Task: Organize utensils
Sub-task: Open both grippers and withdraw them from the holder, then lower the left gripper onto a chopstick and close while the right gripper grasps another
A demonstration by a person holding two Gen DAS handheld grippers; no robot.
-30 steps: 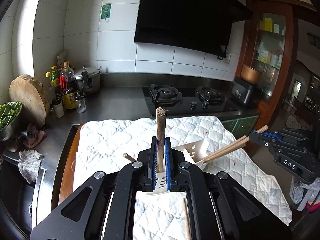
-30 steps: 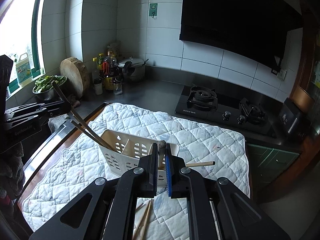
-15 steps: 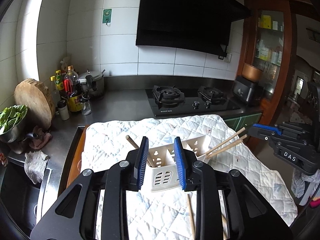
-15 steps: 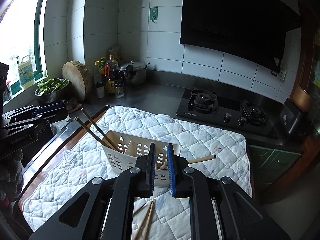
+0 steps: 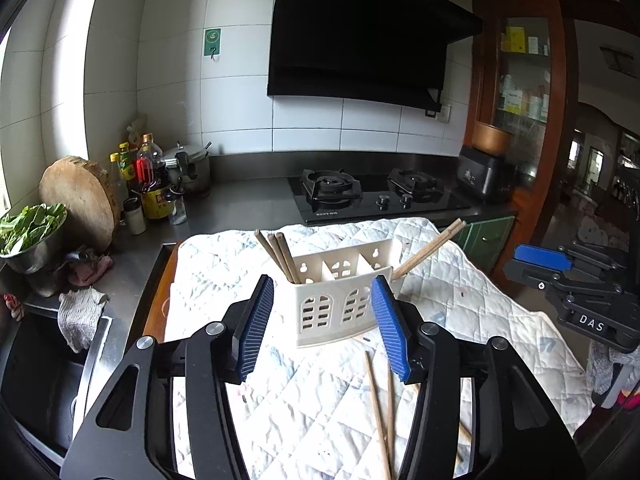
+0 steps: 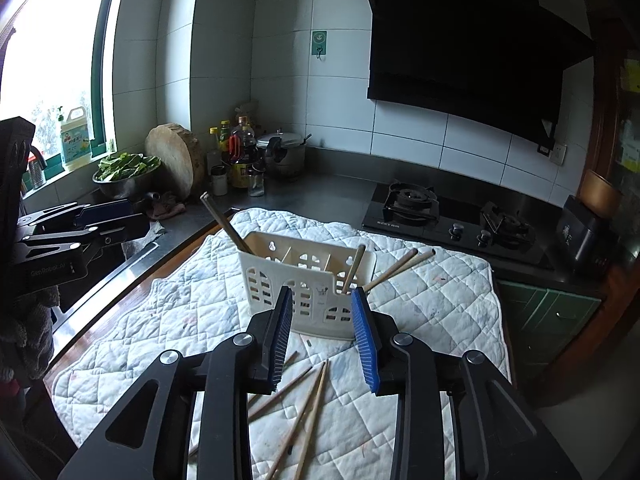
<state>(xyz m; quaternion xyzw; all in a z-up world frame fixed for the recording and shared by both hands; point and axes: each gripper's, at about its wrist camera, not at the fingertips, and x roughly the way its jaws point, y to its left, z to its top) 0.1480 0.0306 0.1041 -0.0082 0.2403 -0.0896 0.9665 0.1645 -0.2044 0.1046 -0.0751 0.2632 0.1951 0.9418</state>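
A white slotted utensil caddy (image 5: 340, 292) (image 6: 304, 280) stands on a white quilted mat (image 5: 304, 396) (image 6: 168, 320). Wooden chopsticks (image 5: 280, 256) (image 6: 226, 222) lean out of its left compartment, and others (image 5: 430, 246) (image 6: 394, 268) out of its right one. Loose chopsticks (image 5: 380, 412) (image 6: 308, 408) lie on the mat in front of the caddy. My left gripper (image 5: 325, 328) is open and empty, just short of the caddy. My right gripper (image 6: 322, 334) is open and empty in front of the caddy, above the loose chopsticks.
A gas hob (image 5: 372, 196) sits behind the mat. Bottles and jars (image 5: 150, 184), a pot (image 5: 188, 166), a round wooden board (image 5: 78, 196) and a bowl of greens (image 5: 28, 232) stand at the back left. A sink (image 5: 44, 380) lies to the left.
Both grippers were shut on wooden utensils over the caddy. They let go, opened wide and drew back. The chopsticks now stand in the caddy's end compartments.
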